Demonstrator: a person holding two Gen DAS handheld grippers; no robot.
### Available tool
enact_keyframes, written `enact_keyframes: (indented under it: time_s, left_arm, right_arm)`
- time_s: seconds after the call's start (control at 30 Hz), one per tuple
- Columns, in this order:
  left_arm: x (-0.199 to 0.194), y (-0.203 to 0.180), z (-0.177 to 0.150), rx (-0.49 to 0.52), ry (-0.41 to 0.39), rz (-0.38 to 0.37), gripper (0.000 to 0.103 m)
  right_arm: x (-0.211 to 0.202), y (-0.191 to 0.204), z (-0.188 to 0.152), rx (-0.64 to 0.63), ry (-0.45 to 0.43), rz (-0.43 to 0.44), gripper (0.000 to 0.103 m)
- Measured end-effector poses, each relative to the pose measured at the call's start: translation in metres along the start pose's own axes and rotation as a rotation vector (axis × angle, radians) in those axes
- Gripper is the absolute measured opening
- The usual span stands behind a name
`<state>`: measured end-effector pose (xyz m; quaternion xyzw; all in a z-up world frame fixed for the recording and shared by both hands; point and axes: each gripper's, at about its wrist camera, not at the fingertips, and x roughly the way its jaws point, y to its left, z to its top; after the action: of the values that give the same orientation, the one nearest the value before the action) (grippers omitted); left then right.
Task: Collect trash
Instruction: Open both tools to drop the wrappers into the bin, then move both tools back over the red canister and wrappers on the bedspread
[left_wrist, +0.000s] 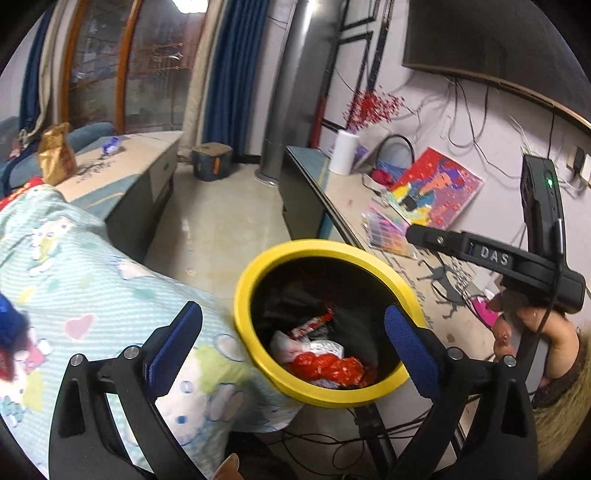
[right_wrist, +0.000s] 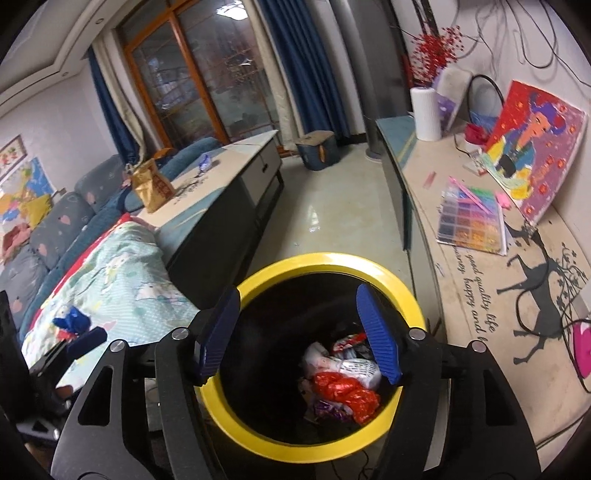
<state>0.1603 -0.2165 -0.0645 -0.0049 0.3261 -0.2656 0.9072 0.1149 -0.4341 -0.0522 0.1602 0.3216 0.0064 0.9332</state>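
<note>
Both grippers are up over the bin right now. The left gripper (left_wrist: 293, 328) has its blue pads spread wide with nothing between them, and the right gripper (right_wrist: 297, 334) is parted too, also empty, hanging right above the opening. The trash bin (right_wrist: 255, 430), black with a yellow rim, sits on the floor between the bed and the long side counter. Down inside it there's a heap of crumpled wrappers (right_wrist: 341, 384), red foil and white printed stuff mostly. To the left is a mint cartoon blanket (left_wrist: 110, 280) with a blue fuzzy thing (right_wrist: 72, 319) on it. On the right, the counter (right_wrist: 465, 354) has a bead box (right_wrist: 471, 221) and a colourful painting (right_wrist: 535, 147). Farther off, a gold bag (right_wrist: 151, 186) stands on the low cabinet (right_wrist: 221, 206), and a paper towel roll (right_wrist: 424, 112) is at the counter's far end.
</note>
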Motion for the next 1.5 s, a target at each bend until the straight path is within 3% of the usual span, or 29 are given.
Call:
enact_keyframes:
  time_s: [0.73, 1.5]
  left_arm:
    - [-0.091, 0.066, 0.002, -0.09, -0.182, 0.251, 0.096]
    - [-0.151, 0.135, -0.011, -0.194, -0.255, 0.422, 0.096]
  right_arm:
    - [-0.008, 0.083, -0.013, -0.159, 0.004, 0.154, 0.06]
    - [-0.004, 0.188, -0.04, -0.321, 0.049, 0.343, 0.061]
